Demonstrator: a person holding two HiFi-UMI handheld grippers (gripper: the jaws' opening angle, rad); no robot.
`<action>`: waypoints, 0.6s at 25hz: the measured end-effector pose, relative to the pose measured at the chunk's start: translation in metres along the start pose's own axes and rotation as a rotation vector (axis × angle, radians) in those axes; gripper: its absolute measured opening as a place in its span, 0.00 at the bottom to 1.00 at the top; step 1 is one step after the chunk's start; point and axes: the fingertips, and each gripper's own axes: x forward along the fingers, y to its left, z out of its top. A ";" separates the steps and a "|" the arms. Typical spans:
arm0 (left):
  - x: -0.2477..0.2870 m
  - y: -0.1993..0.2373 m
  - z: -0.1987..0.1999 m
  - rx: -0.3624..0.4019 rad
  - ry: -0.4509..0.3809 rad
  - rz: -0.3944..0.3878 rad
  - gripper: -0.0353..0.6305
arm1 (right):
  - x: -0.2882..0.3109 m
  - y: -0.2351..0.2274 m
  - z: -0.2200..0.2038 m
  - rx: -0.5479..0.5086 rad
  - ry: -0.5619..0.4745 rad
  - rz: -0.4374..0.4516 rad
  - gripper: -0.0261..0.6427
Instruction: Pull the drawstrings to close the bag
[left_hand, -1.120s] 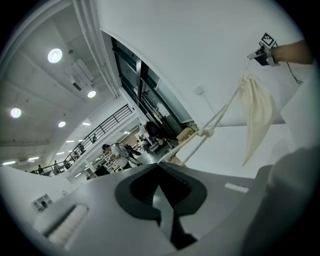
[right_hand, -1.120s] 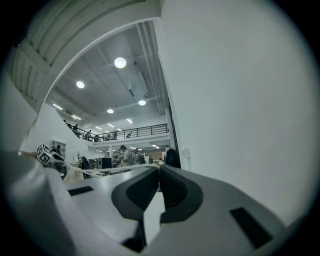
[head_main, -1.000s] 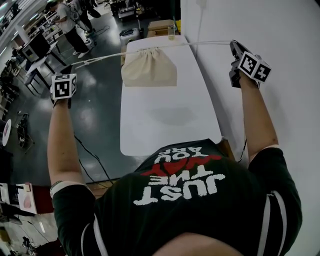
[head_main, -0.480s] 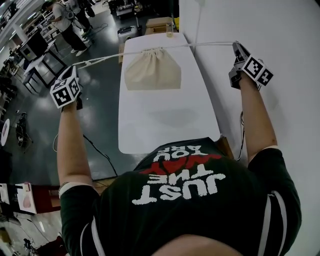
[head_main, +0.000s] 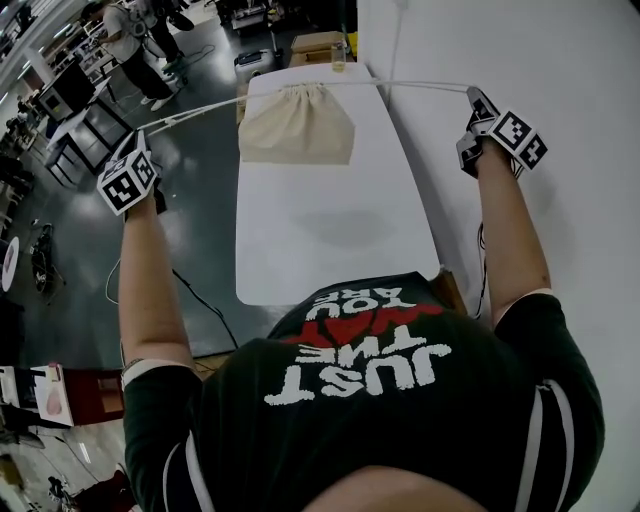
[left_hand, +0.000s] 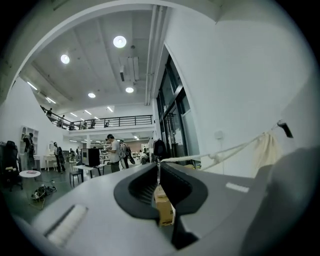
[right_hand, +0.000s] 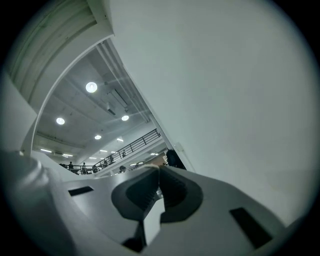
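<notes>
Jaws of right gripper (head_main: 474, 95) clamp drawstring (head_main: 420, 84) beside wall (head_main: 560, 50), bag (head_main: 297, 125) over table (head_main: 330, 240).

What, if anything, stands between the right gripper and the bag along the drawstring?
Nothing visible. The right gripper is shut on the drawstring, which runs taut through open air beside the wall, straight to the gathered mouth of the bag.

Head view: mounted above the person, directed steeply down over the bench (head_main: 330, 250).
Left gripper view: seated close behind the left hand-held gripper (left_hand: 159, 164), faced level; bag (left_hand: 267, 150) shared with the head view.
Right gripper view: tilted slightly up along the wall (right_hand: 225, 75); balcony railing (right_hand: 132, 145) shared with the left gripper view.
</notes>
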 end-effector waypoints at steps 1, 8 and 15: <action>0.001 0.002 0.000 0.004 0.001 -0.009 0.09 | 0.001 0.000 0.000 0.002 0.007 0.008 0.06; 0.003 0.005 -0.010 -0.038 0.015 -0.047 0.10 | 0.006 -0.005 -0.009 0.009 0.049 0.031 0.06; 0.000 0.013 -0.009 -0.025 0.018 -0.050 0.09 | 0.009 0.006 -0.007 -0.027 0.065 0.059 0.06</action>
